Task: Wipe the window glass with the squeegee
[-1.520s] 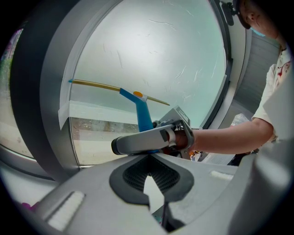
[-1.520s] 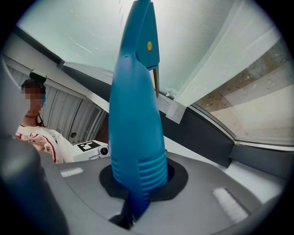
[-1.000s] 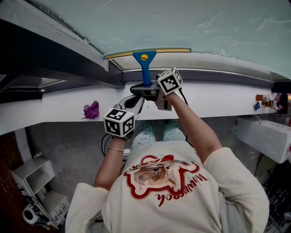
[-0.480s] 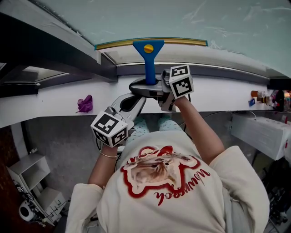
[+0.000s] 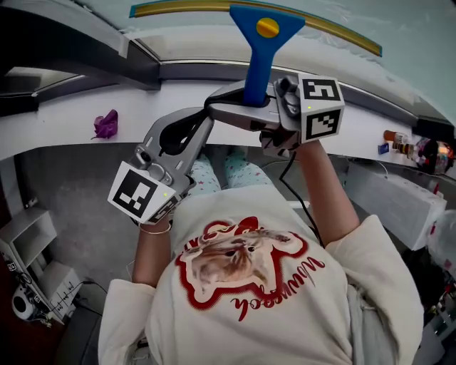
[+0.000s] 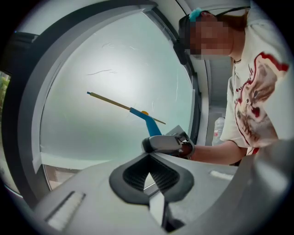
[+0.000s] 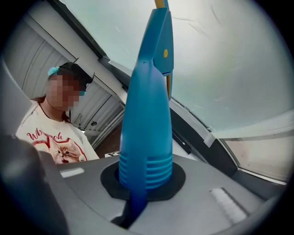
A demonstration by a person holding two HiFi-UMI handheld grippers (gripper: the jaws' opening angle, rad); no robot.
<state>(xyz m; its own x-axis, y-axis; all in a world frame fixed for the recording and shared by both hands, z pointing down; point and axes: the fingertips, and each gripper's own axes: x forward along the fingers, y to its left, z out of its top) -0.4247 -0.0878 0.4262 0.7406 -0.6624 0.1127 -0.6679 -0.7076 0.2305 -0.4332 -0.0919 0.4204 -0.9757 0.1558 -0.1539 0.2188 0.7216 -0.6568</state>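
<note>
Squeegee (image 5: 259, 53) stood upright against the window glass (image 5: 406, 25), its yellow-edged blade (image 5: 178, 7) lying across the pane just above the lower frame and its blue handle pointing down towards the person. The right gripper (image 5: 249, 107) had its jaws clamped on the ribbed lower end of that handle, which rose from between the dark pads in the right gripper view (image 7: 147, 137). The left gripper (image 5: 187, 132) hung just beside and below the right one, apart from the squeegee, jaws closed tip to tip with nothing between them (image 6: 149, 176). On the white sill (image 5: 57, 142), towards its left end, lay a crumpled purple cloth (image 5: 105, 123).
</note>
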